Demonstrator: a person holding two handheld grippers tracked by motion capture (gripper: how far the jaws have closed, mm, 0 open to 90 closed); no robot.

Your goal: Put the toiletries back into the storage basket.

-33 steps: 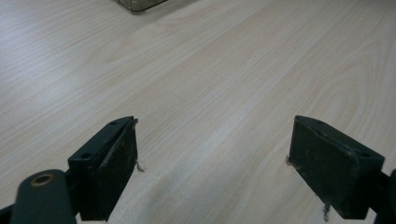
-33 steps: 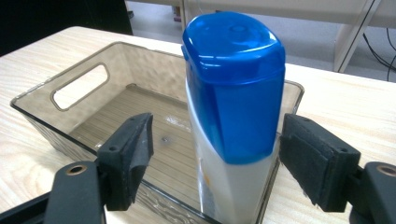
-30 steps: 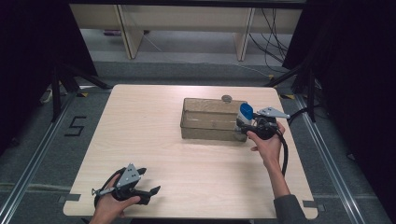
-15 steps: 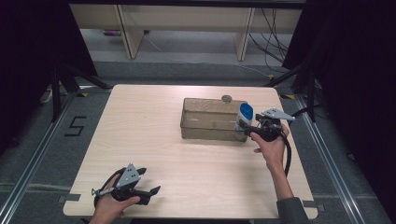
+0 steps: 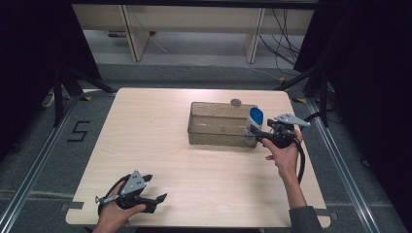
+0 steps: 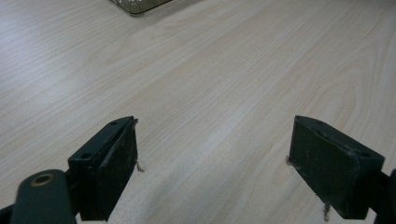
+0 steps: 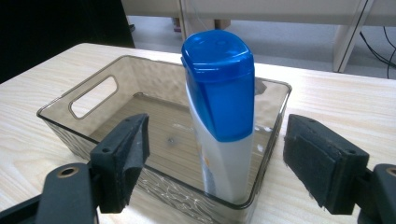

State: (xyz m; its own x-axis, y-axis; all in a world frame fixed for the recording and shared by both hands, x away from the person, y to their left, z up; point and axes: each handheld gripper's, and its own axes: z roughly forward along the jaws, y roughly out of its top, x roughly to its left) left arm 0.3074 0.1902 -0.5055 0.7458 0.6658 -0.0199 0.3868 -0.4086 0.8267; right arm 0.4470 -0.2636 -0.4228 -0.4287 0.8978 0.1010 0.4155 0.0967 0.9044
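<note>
A white bottle with a blue cap [image 5: 254, 121] [image 7: 219, 93] stands upright inside the right end of a clear smoky plastic bin [image 5: 214, 132] [image 7: 154, 79]. My right gripper [image 5: 258, 137] [image 7: 219, 133] is open just right of the bin. Its jaws stand wide on either side of the bottle, with a gap on each side. Near the table's front left corner my left gripper [image 5: 156, 188] [image 6: 212, 144] is open over bare wood, nothing between its jaws.
A small round grey object [image 5: 236, 102] lies on the table just behind the bin. The light wooden table [image 5: 145, 126] ends close to my left hand at the front edge. Shelving and cables stand beyond the far edge.
The right gripper has shifted slightly to the right while the bottle stays at the bin's right end. The left gripper has not moved.
</note>
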